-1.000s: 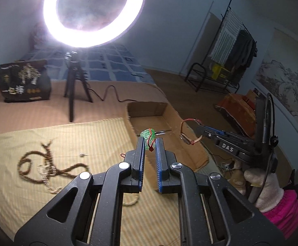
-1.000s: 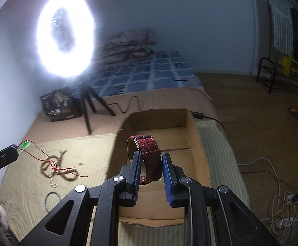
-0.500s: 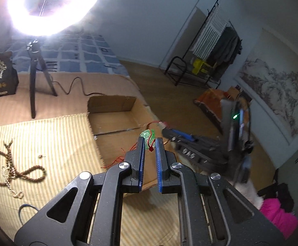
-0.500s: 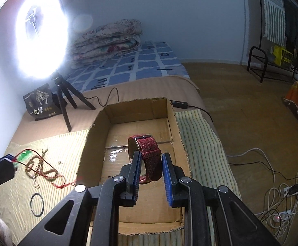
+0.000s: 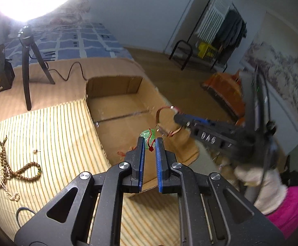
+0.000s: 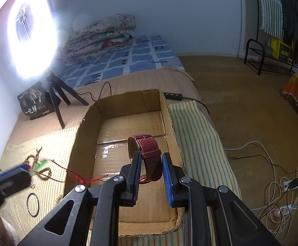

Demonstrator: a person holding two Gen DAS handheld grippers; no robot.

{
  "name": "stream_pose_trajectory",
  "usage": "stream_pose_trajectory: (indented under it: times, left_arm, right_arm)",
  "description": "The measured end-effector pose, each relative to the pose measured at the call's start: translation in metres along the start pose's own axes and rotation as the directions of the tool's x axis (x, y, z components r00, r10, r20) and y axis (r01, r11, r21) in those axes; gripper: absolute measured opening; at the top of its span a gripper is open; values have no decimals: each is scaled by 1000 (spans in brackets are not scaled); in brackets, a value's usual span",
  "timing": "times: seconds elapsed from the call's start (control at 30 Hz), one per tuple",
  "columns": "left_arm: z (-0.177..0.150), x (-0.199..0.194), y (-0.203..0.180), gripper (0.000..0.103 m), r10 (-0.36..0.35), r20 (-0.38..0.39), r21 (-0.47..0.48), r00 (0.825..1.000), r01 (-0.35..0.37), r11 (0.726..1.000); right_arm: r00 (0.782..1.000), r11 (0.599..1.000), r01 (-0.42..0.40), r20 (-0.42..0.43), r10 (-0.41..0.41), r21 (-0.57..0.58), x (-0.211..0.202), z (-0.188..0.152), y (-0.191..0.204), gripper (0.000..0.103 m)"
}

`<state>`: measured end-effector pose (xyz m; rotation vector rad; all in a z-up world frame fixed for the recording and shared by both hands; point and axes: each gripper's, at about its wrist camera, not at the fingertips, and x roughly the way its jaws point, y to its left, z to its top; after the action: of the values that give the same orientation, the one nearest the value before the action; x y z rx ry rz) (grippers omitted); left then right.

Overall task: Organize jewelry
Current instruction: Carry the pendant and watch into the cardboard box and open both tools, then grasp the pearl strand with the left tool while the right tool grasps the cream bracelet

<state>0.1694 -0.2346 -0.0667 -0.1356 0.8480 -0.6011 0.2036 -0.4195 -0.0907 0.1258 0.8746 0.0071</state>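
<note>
My left gripper (image 5: 150, 143) is shut on the red cord of a green pendant (image 5: 147, 134), held over the near left part of the open cardboard box (image 5: 91, 94). From the right wrist view the same left gripper (image 6: 24, 170) hangs just left of the box wall (image 6: 81, 135). There the pendant (image 6: 40, 164) shows at its tip, and the red cord (image 6: 75, 175) trails over the wall into the box. My right gripper (image 6: 150, 160) is shut on a dark red watch strap (image 6: 149, 153) above the box floor. The strap also shows as a loop (image 5: 161, 119) in the left wrist view.
On the striped mat (image 5: 56, 135) left of the box lie brown bead strings (image 5: 26, 170), a pale bead chain (image 5: 5, 182) and a black ring (image 6: 33, 204). A ring light on a tripod (image 6: 54, 90) and a black bag (image 6: 34, 102) stand behind. Cables (image 6: 271, 184) cross the floor.
My left gripper has swung right from over the mat to over the box and sunk, carrying the pendant. The right gripper has come lower and nearer the box floor with the strap.
</note>
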Motion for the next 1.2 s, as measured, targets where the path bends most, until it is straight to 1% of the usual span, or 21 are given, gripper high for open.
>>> stream_pose_trajectory:
  times: [0.1,0.33,0.6,0.73,0.77,0.8,0.9,0.97,1.1,1.13,1.2]
  left_arm:
    - [-8,11,-3,8,26,-27,33,999,-25,999]
    - [-19,26,-4,8,58,-68,67,996,-54,996]
    - [-22,30,-6,8,77,-81,85,994,-70,994]
    - [-23,31,-8,8,86,-80,89,993,-79,993]
    - [-23,32,-8,8,88,-81,90,993,-80,993]
    - [-23,31,-8,9,88,-82,90,993,-81,993]
    - [-24,27,-6,23,93,-75,91,993,-86,992]
    - [-23,23,-5,24,97,-69,95,993,-90,991]
    - [-24,9,-2,24,115,-49,110,992,-109,988]
    - [-24,7,-1,24,118,-46,111,992,-113,987]
    - [-25,0,2,28,129,-35,113,991,-124,986]
  right_arm:
    - [1000,1000,8,-19,-8,-2,5,-3,0,19]
    - [999,1000,20,-38,-21,-5,9,-7,-2,20]
    - [998,999,33,-54,-35,-27,14,-9,2,21]
    - [998,999,26,-52,-28,-28,13,-9,4,21]
    - [998,999,26,-51,-27,-30,12,-9,4,23]
    - [998,999,27,-48,-29,-31,11,-8,5,27]
    - [999,999,29,-39,-30,-32,8,-6,7,29]
    - [999,999,28,-32,-29,-31,4,-5,9,30]
    - [1000,999,30,-1,-30,-29,-6,-2,14,44]
    - [1000,999,27,8,-27,-27,-9,-1,15,45]
    - [999,1000,21,25,-20,-23,-16,1,17,49]
